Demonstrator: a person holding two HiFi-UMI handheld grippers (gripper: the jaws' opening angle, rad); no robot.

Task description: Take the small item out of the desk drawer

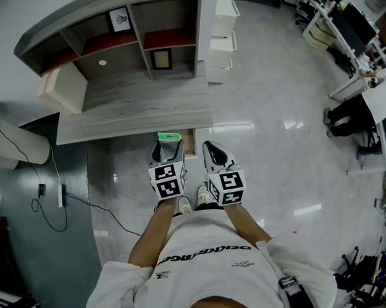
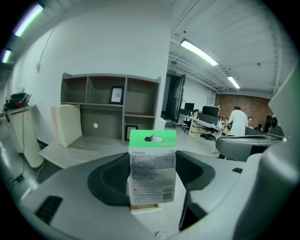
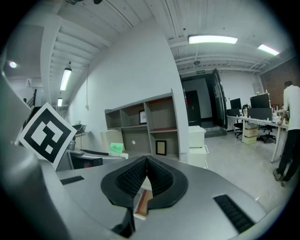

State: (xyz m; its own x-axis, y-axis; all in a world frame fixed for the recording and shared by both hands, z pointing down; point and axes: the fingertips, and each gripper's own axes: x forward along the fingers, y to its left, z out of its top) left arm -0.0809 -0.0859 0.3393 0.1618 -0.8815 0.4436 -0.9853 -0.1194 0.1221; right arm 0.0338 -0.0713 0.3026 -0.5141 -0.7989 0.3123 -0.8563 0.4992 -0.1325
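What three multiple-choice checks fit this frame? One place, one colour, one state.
1. Where is the packet?
A. between the jaws of the left gripper
B. on the desk top
C. on the floor

2. What colour is the packet's top strip?
A. red
B. green
C. blue

3. How do the jaws of the right gripper stand?
A. wide apart
B. closed on the packet
C. closed together, nothing between them

Answers:
1 A: the left gripper view shows both pads pressed on the packet.
2 B: the strip around the hang hole is green.
3 C: the right gripper view shows the pads meeting with nothing held.
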